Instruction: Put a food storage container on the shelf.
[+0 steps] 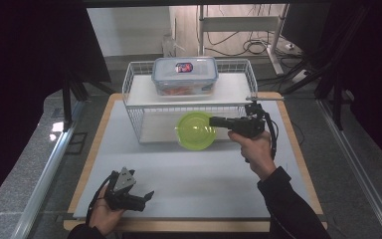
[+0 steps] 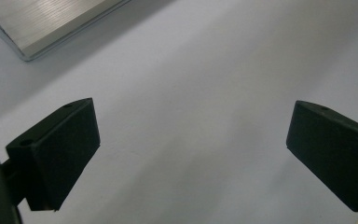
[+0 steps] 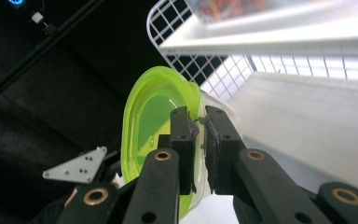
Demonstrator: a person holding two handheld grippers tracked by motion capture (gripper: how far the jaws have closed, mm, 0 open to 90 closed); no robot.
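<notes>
Right claw (image 1: 213, 120) pinching the rim of the green plate (image 1: 196, 130), pads pressed onto its edge from both sides, seen close up in the right gripper view as right claw (image 3: 200, 128) clamped on the plate's (image 3: 151, 116) near lip, plate tilted up on edge rather than lying flat; held at the front opening of the white wire rack (image 1: 134, 94), level with the lower shelf (image 1: 151, 130), partly inside and partly out over the surface (image 1: 199, 174); gripped from the right side, hand (image 1: 255, 149) and dark sleeve coming in from the lower right. Up on the rack's top shelf, a clear lidded food box (image 1: 184, 75) with a blue rim, sitting flat, well above the plate and not touching it. Left claw (image 1: 146, 195) spread wide with nothing between, resting low near the front left corner of the surface, far from the rack; same spread plain in the left gripper view, left claw (image 2: 191, 149) with bare pale surface between the two black pads and a strip of metal edge (image 2: 51, 23) at the upper left
</notes>
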